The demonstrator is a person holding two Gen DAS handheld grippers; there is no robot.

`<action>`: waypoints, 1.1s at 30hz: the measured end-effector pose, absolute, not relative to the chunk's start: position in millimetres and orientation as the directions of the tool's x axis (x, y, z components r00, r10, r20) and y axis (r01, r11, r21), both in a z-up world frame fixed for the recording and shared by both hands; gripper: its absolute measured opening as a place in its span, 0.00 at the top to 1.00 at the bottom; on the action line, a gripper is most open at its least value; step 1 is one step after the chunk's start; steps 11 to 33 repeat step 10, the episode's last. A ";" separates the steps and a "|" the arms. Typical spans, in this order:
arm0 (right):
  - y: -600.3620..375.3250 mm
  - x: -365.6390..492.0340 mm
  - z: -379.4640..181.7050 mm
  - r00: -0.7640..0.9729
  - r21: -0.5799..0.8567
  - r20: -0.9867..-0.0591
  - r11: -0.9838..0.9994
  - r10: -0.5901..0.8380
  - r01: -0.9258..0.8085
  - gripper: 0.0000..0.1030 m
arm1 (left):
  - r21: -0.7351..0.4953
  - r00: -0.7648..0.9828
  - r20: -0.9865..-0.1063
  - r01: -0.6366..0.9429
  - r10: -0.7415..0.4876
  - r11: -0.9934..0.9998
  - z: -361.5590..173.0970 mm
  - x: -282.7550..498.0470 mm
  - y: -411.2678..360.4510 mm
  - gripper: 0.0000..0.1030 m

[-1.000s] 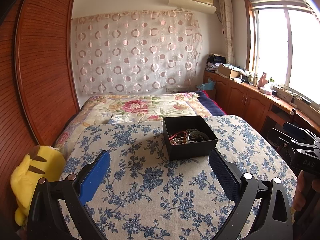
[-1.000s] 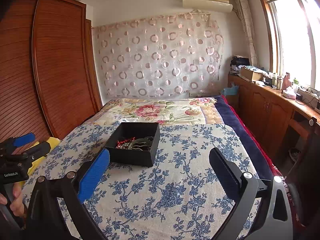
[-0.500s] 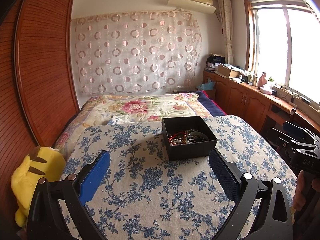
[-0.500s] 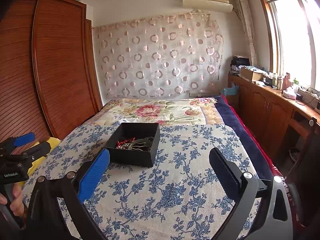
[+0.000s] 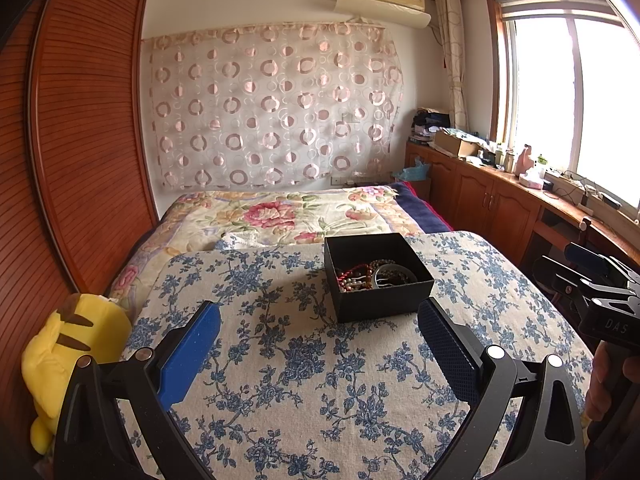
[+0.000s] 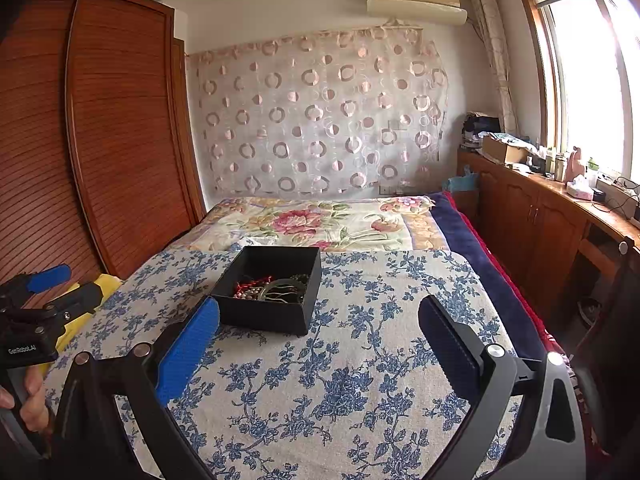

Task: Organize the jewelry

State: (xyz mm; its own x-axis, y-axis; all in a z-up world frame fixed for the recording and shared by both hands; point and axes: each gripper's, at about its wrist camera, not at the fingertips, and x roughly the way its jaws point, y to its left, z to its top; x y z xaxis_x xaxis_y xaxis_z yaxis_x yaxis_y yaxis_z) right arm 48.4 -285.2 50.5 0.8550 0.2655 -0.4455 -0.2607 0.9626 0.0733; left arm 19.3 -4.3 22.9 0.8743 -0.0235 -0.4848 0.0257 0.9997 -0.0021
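Observation:
A black open box [image 5: 378, 276] sits on the blue-flowered cloth [image 5: 280, 344] over the bed. It holds a tangle of jewelry [image 5: 372, 275]: red and pearl beads and a metal bangle. The box also shows in the right wrist view [image 6: 272, 292] with the jewelry [image 6: 272, 289] inside. My left gripper [image 5: 320, 344] is open and empty, held short of the box. My right gripper [image 6: 320, 344] is open and empty, with the box ahead to its left. Each gripper shows at the other view's edge [image 5: 592, 292] [image 6: 36, 312].
A yellow plush toy [image 5: 64, 356] lies at the cloth's left edge beside the wooden wardrobe [image 5: 80, 152]. A floral bedspread [image 5: 288, 216] lies beyond the box. Wooden cabinets [image 5: 492, 204] with clutter run along the right under the window.

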 end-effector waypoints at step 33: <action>-285.1 48.3 50.4 0.855 0.073 -0.446 0.963 0.265 -0.260 0.02 | -0.004 0.874 -0.486 0.018 -0.018 1.000 27.5 19.6 -4.6 0.07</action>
